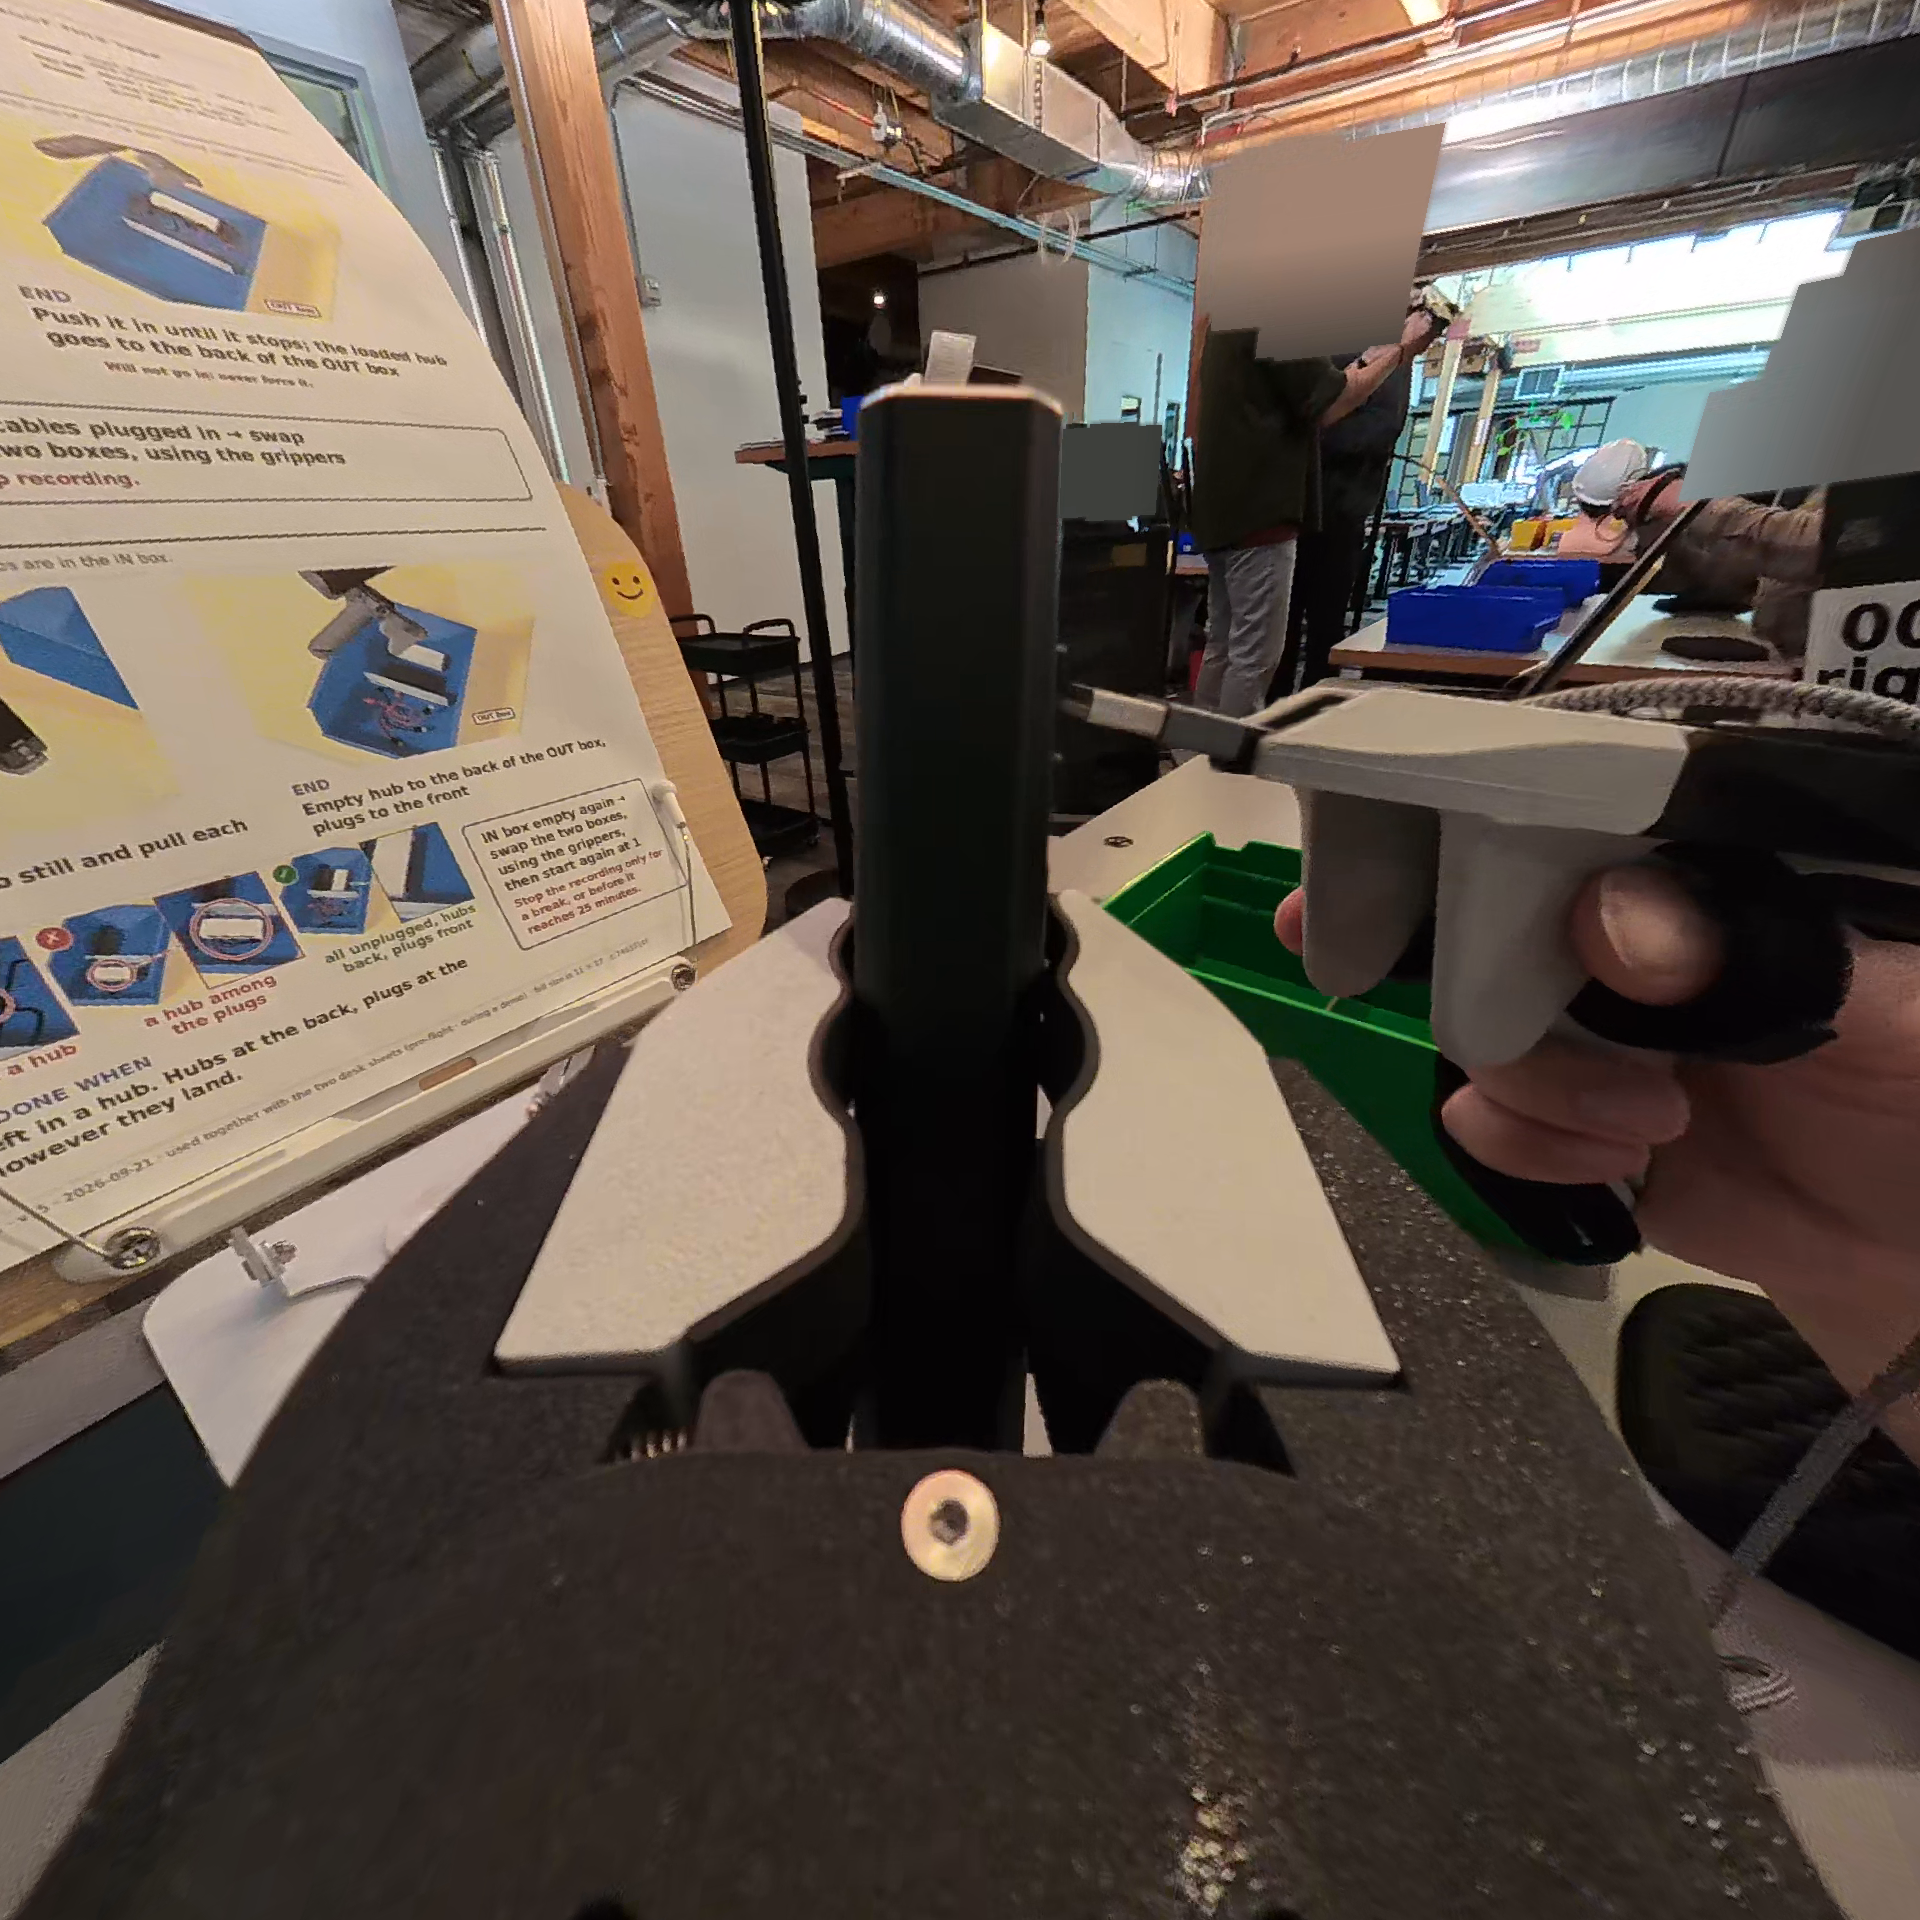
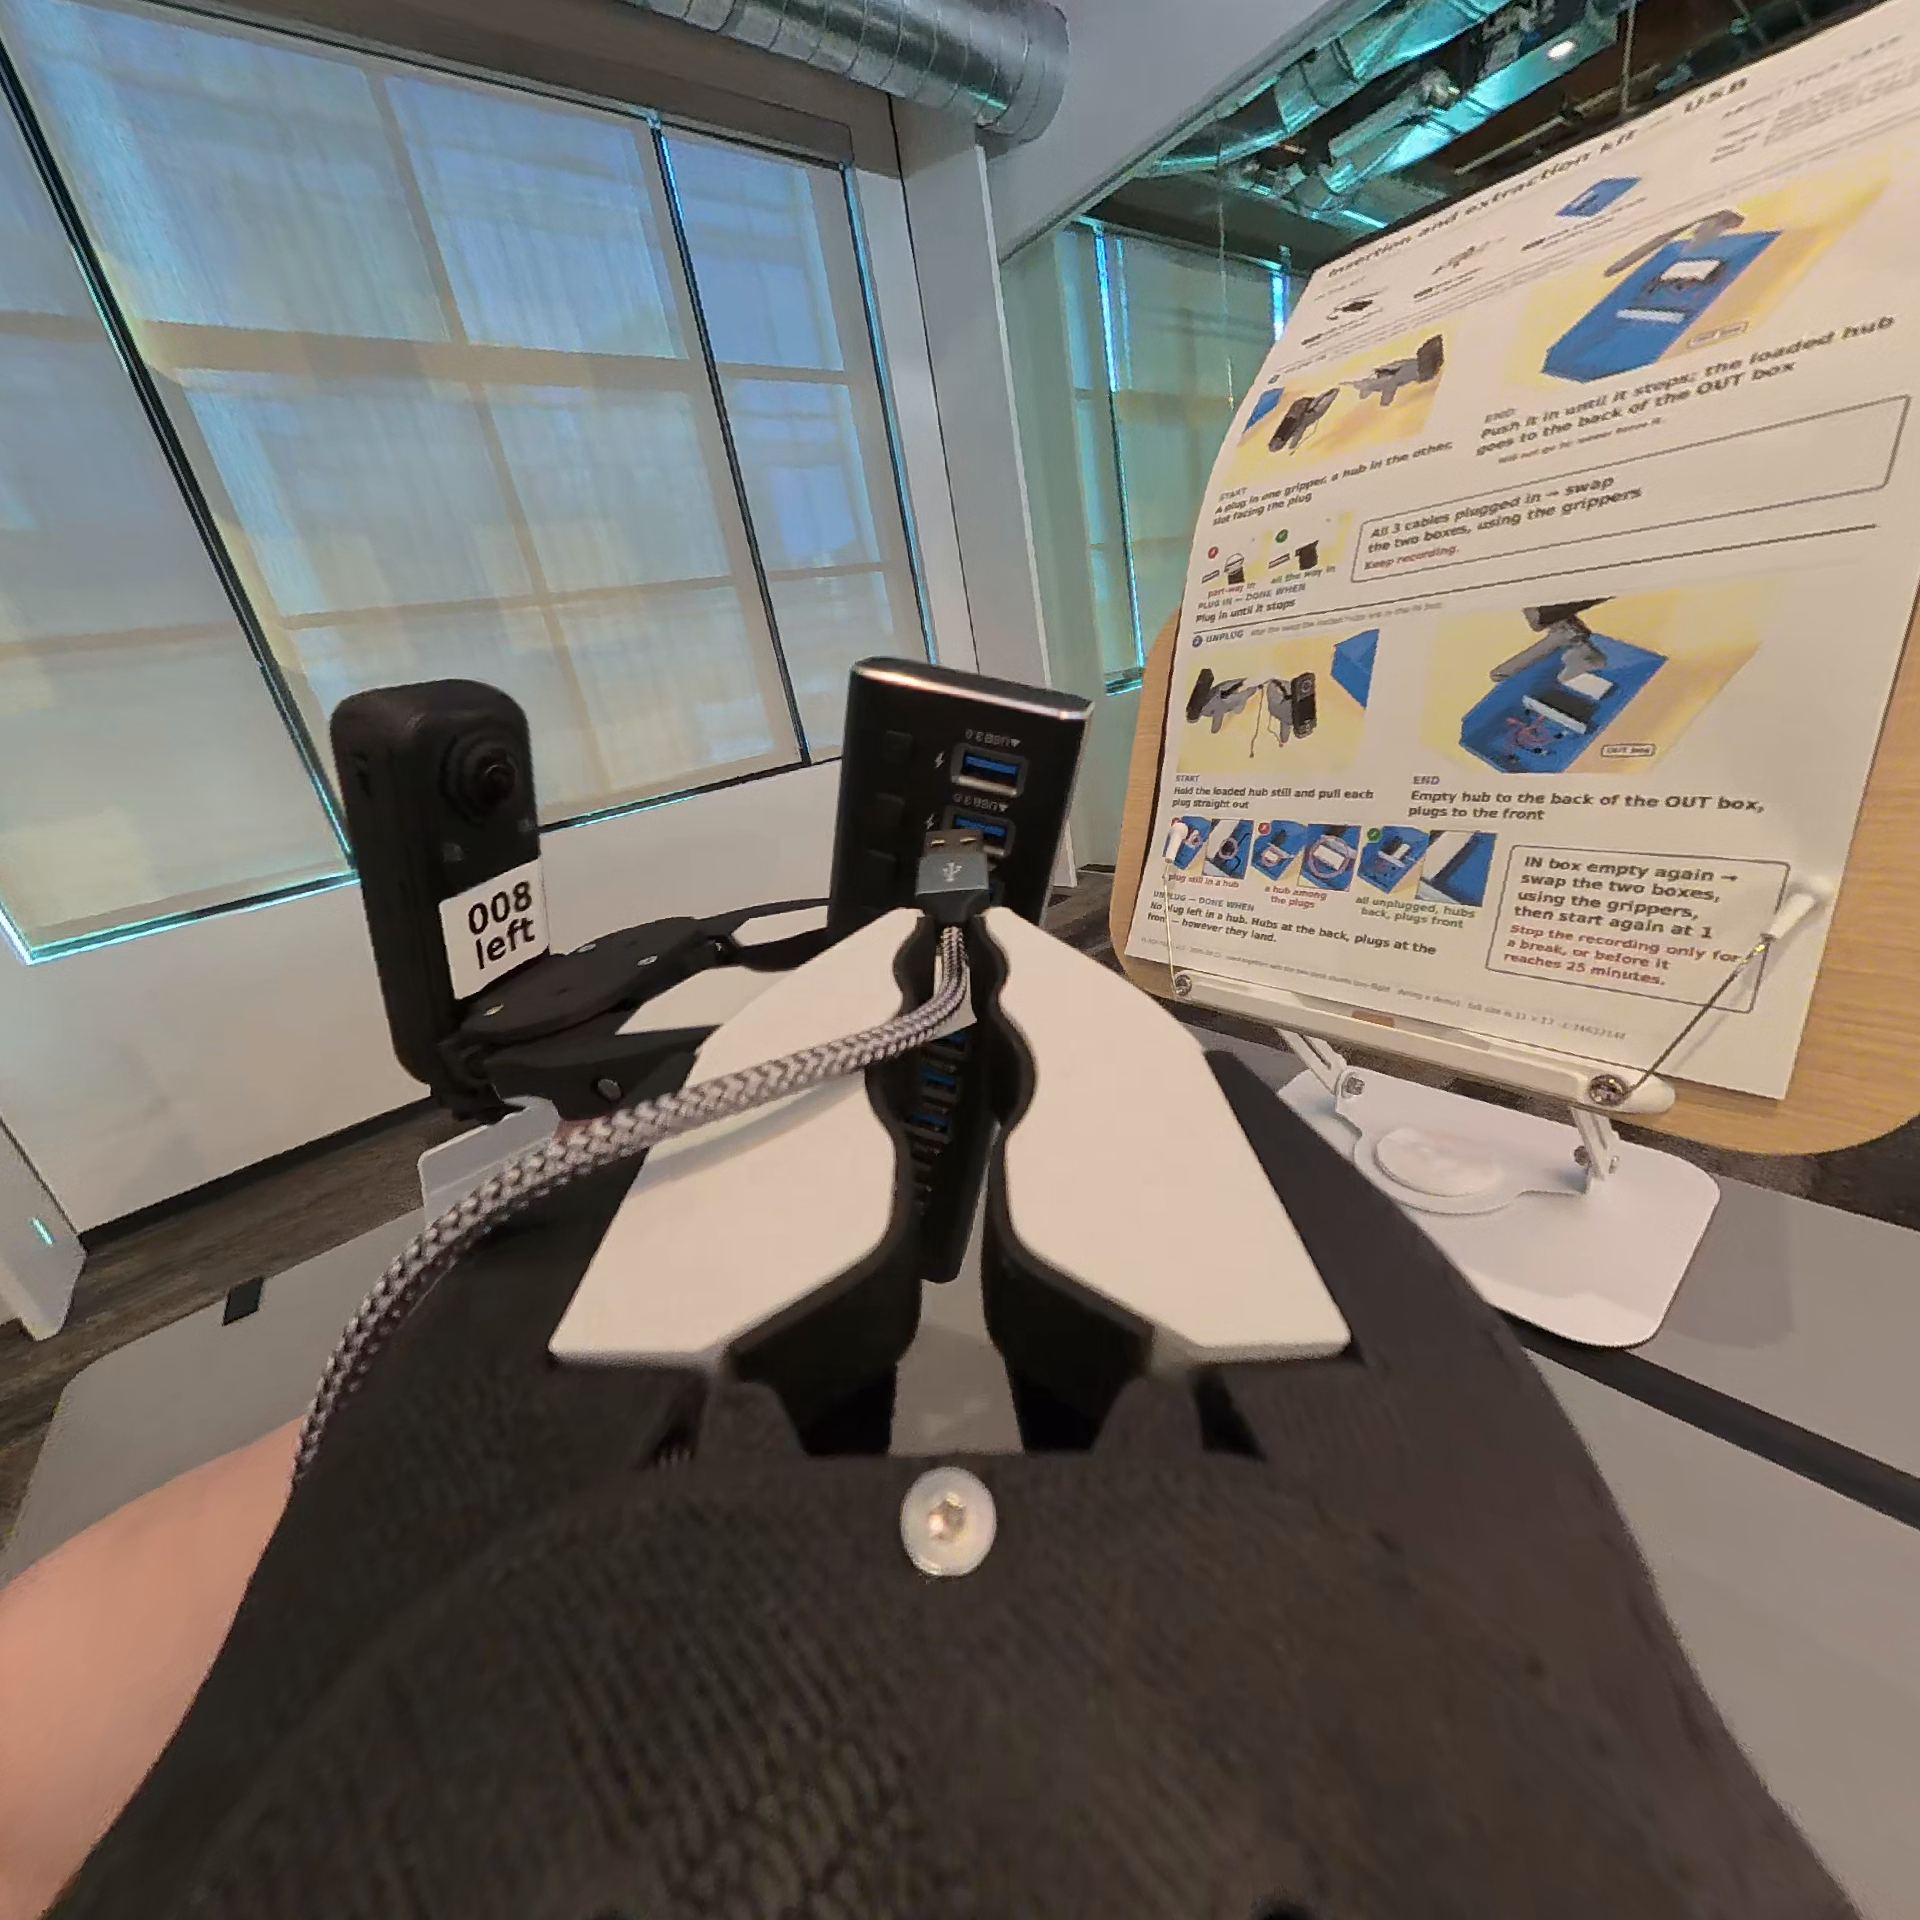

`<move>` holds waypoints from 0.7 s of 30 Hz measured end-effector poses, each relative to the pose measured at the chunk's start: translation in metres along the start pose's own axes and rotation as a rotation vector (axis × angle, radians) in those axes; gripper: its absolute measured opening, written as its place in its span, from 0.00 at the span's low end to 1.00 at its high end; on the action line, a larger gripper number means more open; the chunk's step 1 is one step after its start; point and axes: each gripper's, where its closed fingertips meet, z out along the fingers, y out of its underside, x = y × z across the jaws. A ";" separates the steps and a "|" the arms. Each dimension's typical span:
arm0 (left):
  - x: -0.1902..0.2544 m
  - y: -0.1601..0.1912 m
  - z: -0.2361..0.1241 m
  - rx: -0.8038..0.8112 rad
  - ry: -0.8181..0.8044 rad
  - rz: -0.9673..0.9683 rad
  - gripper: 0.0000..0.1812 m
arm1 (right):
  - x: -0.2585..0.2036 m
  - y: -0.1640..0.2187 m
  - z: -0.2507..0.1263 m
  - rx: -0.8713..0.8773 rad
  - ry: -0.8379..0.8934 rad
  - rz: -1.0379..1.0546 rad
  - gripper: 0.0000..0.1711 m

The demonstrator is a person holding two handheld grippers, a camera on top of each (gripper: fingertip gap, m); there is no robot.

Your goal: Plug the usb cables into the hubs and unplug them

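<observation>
The left gripper (image 1: 951, 997) is clamping the black hub (image 1: 956, 665) upright, its jaws pressing the hub's lower body. The right gripper (image 2: 951, 935) is pinching the USB plug (image 2: 951, 868) by its grey shell, the braided cable (image 2: 582, 1143) trailing back over one finger. The plug's metal tip is meeting the hub's port face beside the second blue port (image 2: 987, 831) — whether it is seated, I cannot tell. Judging from this, the push should be running straight along the port axis, with the hub staying rigid — no wiggling.
</observation>
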 end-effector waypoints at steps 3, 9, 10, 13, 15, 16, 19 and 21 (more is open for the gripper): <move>-0.001 0.005 0.002 -0.021 -0.005 0.003 0.17 | 0.006 0.002 0.000 0.003 0.006 0.032 0.04; -0.001 0.007 0.004 -0.026 -0.026 0.028 0.17 | 0.012 0.008 0.003 -0.002 -0.024 0.132 0.04; -0.001 0.007 0.004 -0.025 -0.037 0.043 0.17 | 0.012 0.009 0.003 -0.002 -0.027 0.141 0.04; -0.001 0.007 0.004 -0.031 -0.069 0.086 0.17 | 0.013 0.009 0.003 0.006 -0.022 0.158 0.04; 0.000 0.008 0.004 -0.031 -0.088 0.124 0.17 | 0.013 0.009 0.002 0.015 -0.019 0.172 0.04; 0.000 0.008 0.004 -0.031 -0.104 0.144 0.17 | 0.014 0.009 0.002 0.021 -0.015 0.177 0.04; 0.000 0.008 0.004 -0.040 -0.131 0.198 0.17 | 0.014 0.010 0.002 0.019 -0.015 0.185 0.04; 0.001 0.009 0.004 -0.048 -0.127 0.212 0.17 | 0.014 0.010 0.002 0.019 -0.016 0.192 0.04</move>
